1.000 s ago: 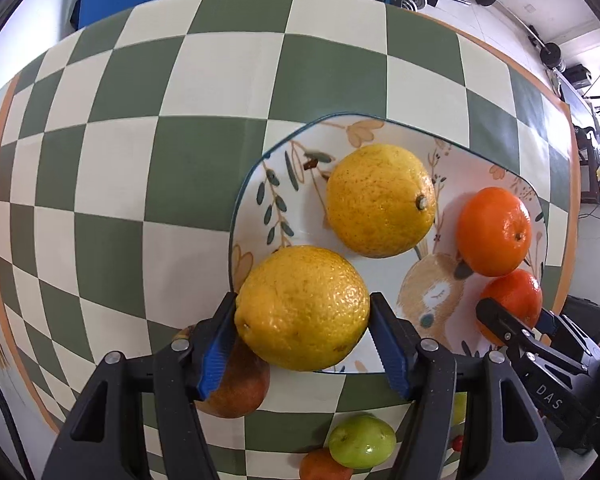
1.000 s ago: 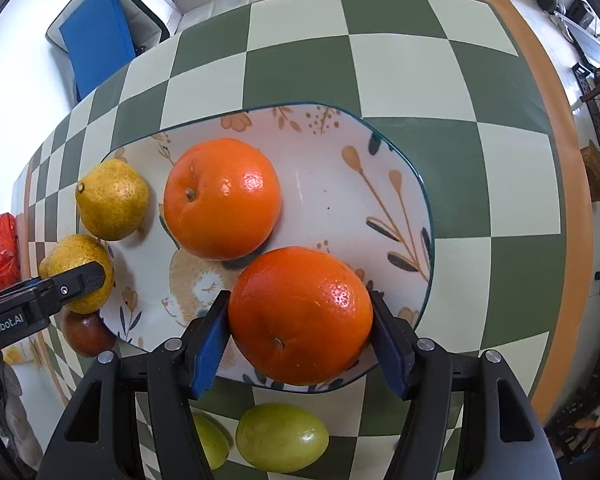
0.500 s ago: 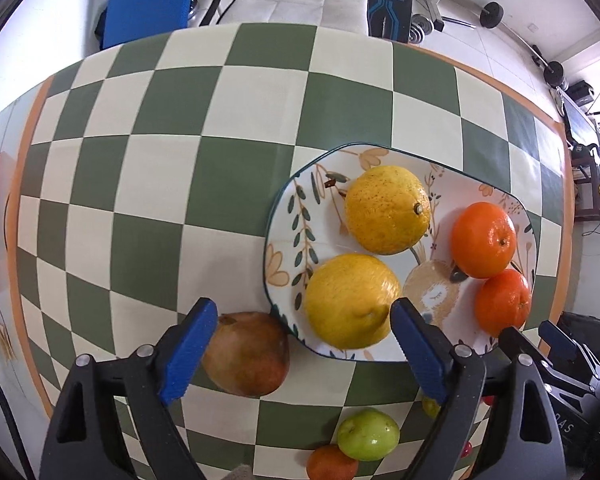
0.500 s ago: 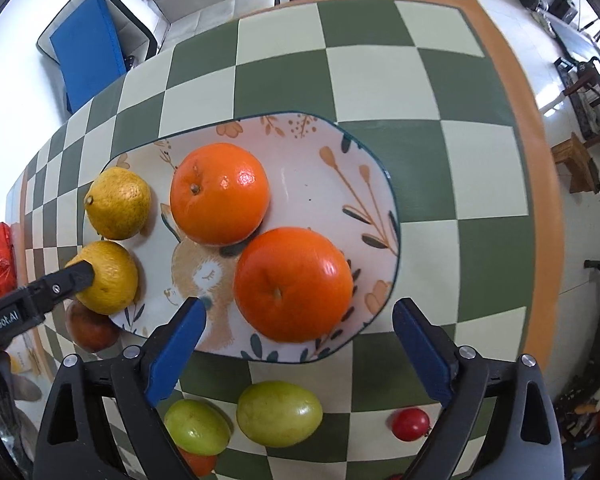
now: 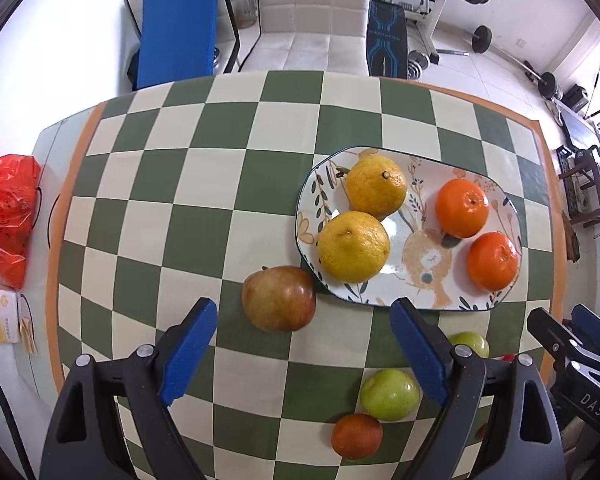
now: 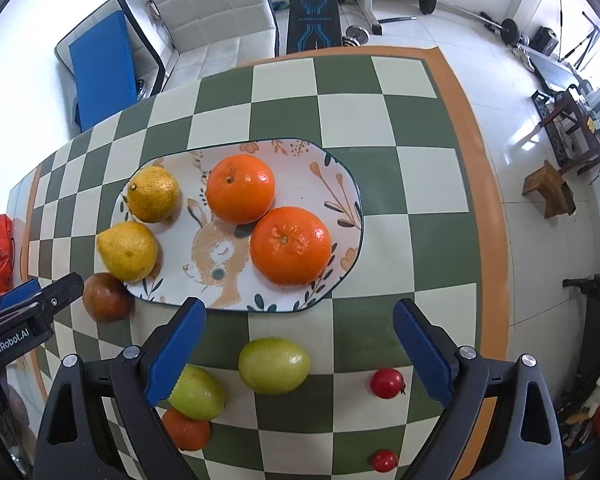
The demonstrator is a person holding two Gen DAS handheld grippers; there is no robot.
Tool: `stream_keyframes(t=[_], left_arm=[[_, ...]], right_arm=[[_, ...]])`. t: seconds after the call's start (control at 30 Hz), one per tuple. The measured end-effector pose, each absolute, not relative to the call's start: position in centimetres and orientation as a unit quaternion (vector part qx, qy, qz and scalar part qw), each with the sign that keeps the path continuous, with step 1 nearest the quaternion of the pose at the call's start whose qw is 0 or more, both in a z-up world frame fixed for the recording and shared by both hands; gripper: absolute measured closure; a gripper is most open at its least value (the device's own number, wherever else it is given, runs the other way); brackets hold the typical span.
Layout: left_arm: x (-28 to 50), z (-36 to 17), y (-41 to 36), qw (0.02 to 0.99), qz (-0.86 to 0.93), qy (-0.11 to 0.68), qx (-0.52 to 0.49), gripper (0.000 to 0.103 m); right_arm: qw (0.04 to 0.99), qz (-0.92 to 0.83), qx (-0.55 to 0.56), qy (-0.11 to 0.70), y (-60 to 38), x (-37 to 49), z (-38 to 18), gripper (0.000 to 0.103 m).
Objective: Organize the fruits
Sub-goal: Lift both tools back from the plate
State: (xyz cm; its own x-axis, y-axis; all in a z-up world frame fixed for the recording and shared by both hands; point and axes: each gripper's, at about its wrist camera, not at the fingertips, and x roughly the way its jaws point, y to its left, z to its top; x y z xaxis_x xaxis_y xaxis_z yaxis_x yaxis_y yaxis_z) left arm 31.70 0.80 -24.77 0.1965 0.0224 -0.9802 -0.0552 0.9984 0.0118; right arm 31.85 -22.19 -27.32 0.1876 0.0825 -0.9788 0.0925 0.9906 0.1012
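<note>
Apple (image 5: 278, 298) just beside plate (image 5: 512, 216), green fruits (image 6: 274, 365) near both tools (left (image 5: 304, 354), right (image 6: 300, 354), jaws apart, empty).

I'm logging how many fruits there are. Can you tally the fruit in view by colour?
Yellow: 2
Large orange: 2
Small orange: 1
Green: 2
Red-brown: 1
Small red: 2
Total: 10

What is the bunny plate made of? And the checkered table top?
The plate looks like glazed ceramic: smooth, shiny, with painted leaves and a dark rim. The table cover is probably vinyl or oilcloth: flat, printed squares with a slight sheen, though cloth can't be ruled out.
</note>
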Motion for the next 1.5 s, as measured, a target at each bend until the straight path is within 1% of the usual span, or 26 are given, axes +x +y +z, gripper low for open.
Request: stream_keyframes(t=[0.27, 0.6, 0.93, 1.27, 1.5], left_arm=[[28.0, -20.8, 0.1, 0.804, 0.012, 0.594, 0.000, 0.015], [24.1, -15.7, -0.8, 0.831, -0.009, 0.556, 0.000, 0.015], [21.9, -12.2, -0.6, 0.851, -0.020, 0.525, -0.007, 0.015], [21.3, -11.3, -0.3, 0.856, -0.019, 0.516, -0.010, 0.015], [22.0, -12.2, -0.1, 0.849, -0.015, 0.528, -0.019, 0.014]], right_arm=[[0.791, -0.001, 0.053, 0.609, -21.2, 28.9, -23.9, 0.006], [0.821, 0.004, 0.052, 0.568, -20.8, 24.4, -18.2, 0.006], [0.846, 0.008, 0.057, 0.530, -20.6, 20.8, -13.0, 0.006], [0.857, 0.008, 0.061, 0.511, -20.5, 19.4, -10.6, 0.006], [0.857, 0.015, 0.067, 0.510, -20.2, 19.7, -10.6, 0.006]])
